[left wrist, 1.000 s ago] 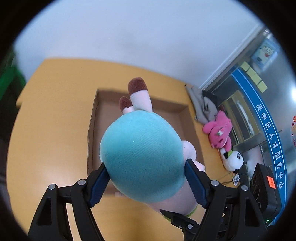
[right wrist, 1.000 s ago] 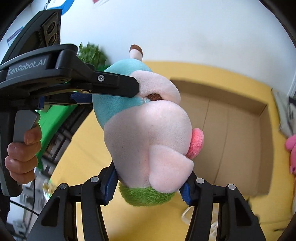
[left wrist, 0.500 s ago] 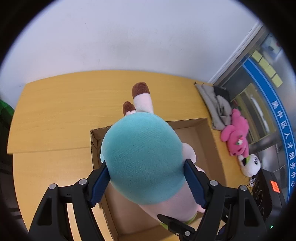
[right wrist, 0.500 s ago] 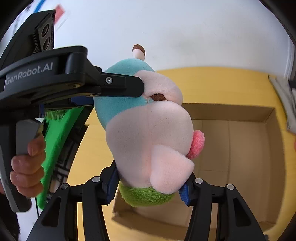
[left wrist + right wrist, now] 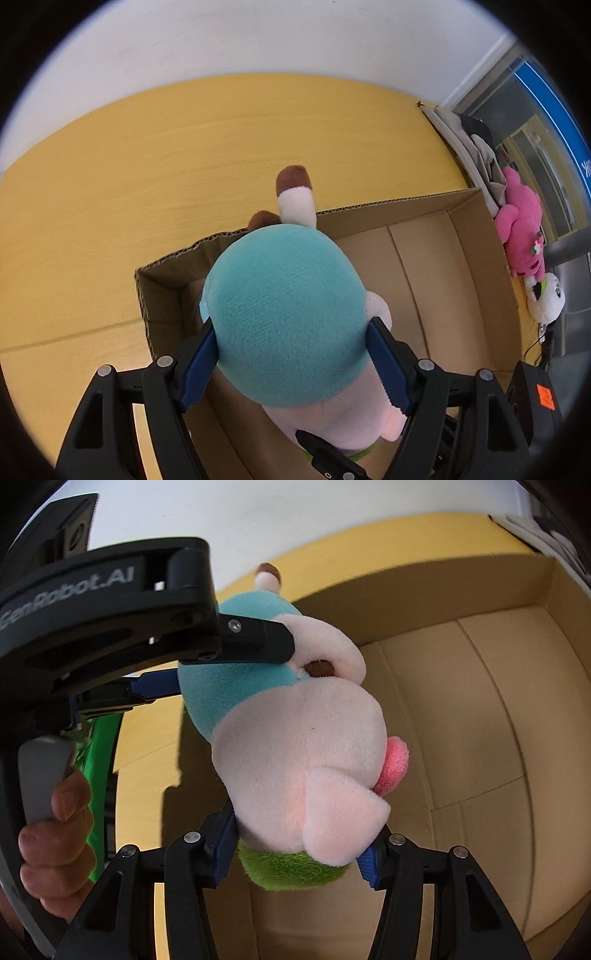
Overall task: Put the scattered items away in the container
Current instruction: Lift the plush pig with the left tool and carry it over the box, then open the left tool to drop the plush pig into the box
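Both jaws pinching plush toy (image 5: 288, 325): left gripper (image 5: 295, 354) clamping teal body, right gripper (image 5: 299, 849) clamping head, suspending it over cardboard box (image 5: 476, 236) for release.

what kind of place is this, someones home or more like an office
Probably an office or public service room, not a home: a plain white wall, a yellow wood-look table, and a glass partition with a blue signage band at the right. The cardboard box and plush toys look staged.

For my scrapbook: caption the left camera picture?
Both grippers carry a teal-and-pink plush toy over the cardboard box.
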The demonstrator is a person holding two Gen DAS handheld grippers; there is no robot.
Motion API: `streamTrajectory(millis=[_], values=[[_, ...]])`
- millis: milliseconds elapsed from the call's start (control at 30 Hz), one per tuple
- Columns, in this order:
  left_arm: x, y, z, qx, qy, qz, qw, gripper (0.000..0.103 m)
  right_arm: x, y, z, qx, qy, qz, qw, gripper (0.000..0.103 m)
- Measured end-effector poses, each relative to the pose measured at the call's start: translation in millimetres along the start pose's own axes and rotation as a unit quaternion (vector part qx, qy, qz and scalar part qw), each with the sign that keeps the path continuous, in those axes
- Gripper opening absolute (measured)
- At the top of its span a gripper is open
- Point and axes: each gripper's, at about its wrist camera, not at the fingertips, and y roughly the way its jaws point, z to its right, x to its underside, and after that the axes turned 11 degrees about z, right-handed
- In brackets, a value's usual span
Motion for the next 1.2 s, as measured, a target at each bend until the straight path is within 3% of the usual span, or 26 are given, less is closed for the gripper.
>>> streamTrajectory(millis=[733, 867, 1000, 1200], values=[[15.3, 0.1, 3.5, -0.001, 0.054, -0.001, 0.9986, 0.080, 30.6, 4.4, -90.3, 0.005, 0.070, -0.015, 0.997, 0.060], [13.1, 4.5, -10.3, -0.022, 0.025, 0.002, 0.9994, 0.084, 28.4, 20.9, -105.8, -0.007, 0.072, -0.033, 0.997, 0.064], [9.0, 4.1, -17.3, -0.028, 0.000, 0.013, 0.9995, 0.085, 21.1, 29.5, -129.6, -0.025, 0.062, -0.040, 0.997, 0.077], [-3.5, -21.0, -24.9, -0.029, -0.038, 0.057, 0.9972, 0.086, 17.3, 29.6, -161.5, -0.036, 0.054, -0.050, 0.997, 0.085]])
